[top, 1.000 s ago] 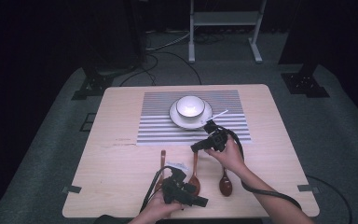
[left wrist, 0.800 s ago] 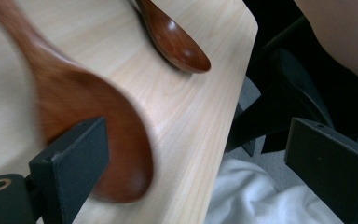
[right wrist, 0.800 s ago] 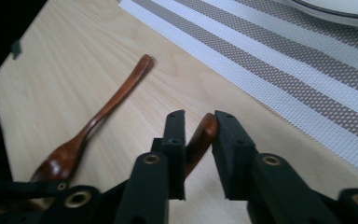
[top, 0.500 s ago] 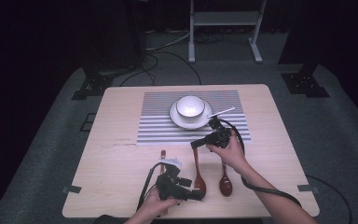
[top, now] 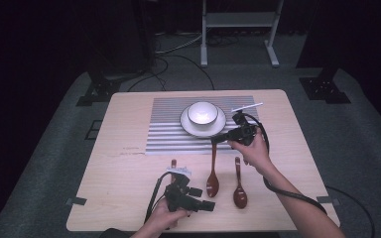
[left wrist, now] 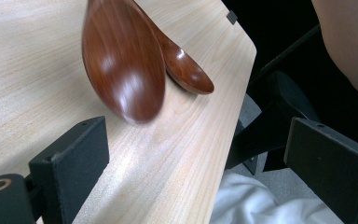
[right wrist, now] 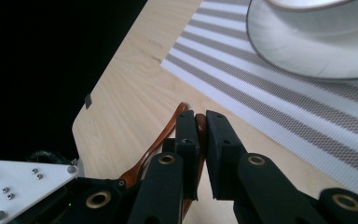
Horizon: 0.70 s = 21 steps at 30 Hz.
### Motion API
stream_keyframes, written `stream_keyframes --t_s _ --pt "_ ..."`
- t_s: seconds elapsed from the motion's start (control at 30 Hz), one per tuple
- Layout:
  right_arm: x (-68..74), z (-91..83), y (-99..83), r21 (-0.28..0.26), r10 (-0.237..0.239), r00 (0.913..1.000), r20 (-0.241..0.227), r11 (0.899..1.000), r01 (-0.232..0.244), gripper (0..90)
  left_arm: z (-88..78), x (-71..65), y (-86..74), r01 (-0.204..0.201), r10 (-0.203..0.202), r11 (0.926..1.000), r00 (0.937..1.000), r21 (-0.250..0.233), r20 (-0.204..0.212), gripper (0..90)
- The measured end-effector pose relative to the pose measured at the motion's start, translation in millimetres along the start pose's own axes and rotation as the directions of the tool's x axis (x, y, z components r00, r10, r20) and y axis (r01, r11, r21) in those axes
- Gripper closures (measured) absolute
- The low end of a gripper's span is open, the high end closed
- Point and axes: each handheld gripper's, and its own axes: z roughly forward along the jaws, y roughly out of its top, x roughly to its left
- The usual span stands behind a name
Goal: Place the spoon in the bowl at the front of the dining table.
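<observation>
Counting 3 brown spoons: R gripper (top: 219,139) pinches middle spoon (top: 213,171) by handle tip, bowl toward 6, axis 12-6. L gripper (top: 209,206) jaws wide, empty.

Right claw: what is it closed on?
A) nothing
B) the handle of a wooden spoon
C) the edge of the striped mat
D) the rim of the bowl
B: the right claw pinches the brown handle of the spoon just short of the striped mat.
</observation>
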Motion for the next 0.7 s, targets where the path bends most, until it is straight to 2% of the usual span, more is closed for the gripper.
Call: stream_keyframes --t_s 0.3,0.7 --pt "-2.3 -18.8 13.9 -0.064 0.006 0.9994 0.033 0.998 -0.004 83.3 0.1 -0.1 0.1 -0.01 0.01 0.9999 0.9999 0.006 -0.01 5.3" --pt "-11.0 -36.0 32.4 -0.151 0.05 0.996 0.075 0.988 -0.038 83.3 -0.6 1.3 -0.4 -0.008 0.008 0.9999 0.9998 0.006 -0.019 5.3"
